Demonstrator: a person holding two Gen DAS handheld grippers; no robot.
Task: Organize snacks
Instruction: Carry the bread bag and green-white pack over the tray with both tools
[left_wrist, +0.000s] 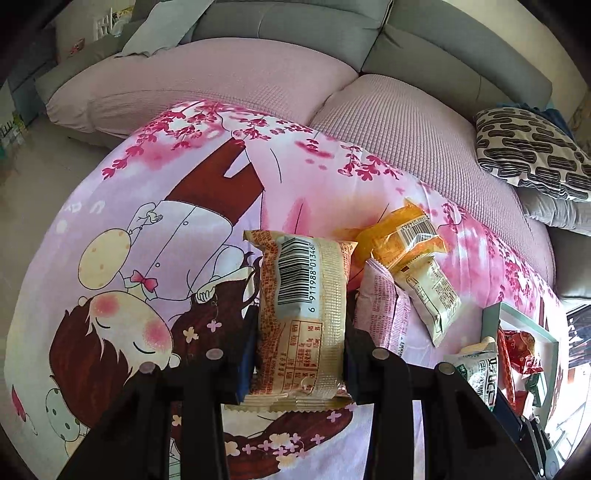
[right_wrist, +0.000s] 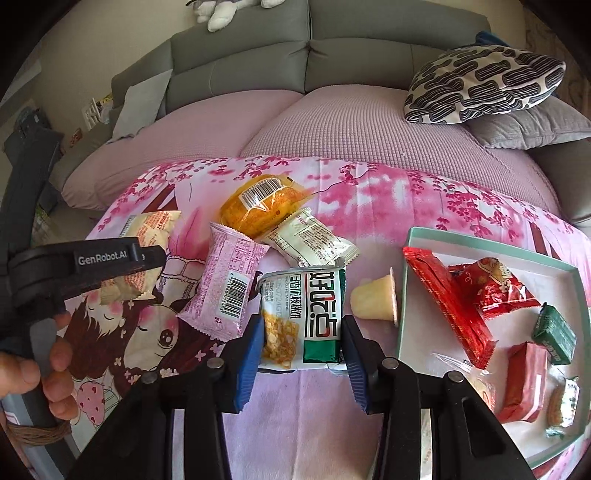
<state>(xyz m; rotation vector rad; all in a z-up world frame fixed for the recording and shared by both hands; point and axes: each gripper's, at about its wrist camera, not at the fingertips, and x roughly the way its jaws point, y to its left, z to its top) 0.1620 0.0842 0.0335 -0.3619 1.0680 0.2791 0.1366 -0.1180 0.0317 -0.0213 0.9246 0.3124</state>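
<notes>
My left gripper (left_wrist: 301, 350) is shut on a beige snack packet (left_wrist: 303, 295) with a barcode, held above the cartoon bedsheet. From the right wrist view, that left gripper (right_wrist: 110, 258) and its beige packet (right_wrist: 147, 229) appear at the left. My right gripper (right_wrist: 303, 354) is shut on a green-and-white snack packet (right_wrist: 306, 314), its blue pads (right_wrist: 251, 350) pressing both sides. To the right lies a teal-rimmed white tray (right_wrist: 480, 240) holding several red and green snacks. Loose on the sheet are a pink packet (right_wrist: 229, 288), an orange packet (right_wrist: 262, 206), a cream packet (right_wrist: 314, 243) and a jelly cup (right_wrist: 376, 299).
A grey sofa with pink seat covers (right_wrist: 332, 122) runs behind the sheet. A black-and-white patterned cushion (right_wrist: 480, 85) sits at the back right. A person's hand (right_wrist: 55, 369) grips the left gripper's handle. The tray (left_wrist: 517, 317) lies at the sheet's right edge.
</notes>
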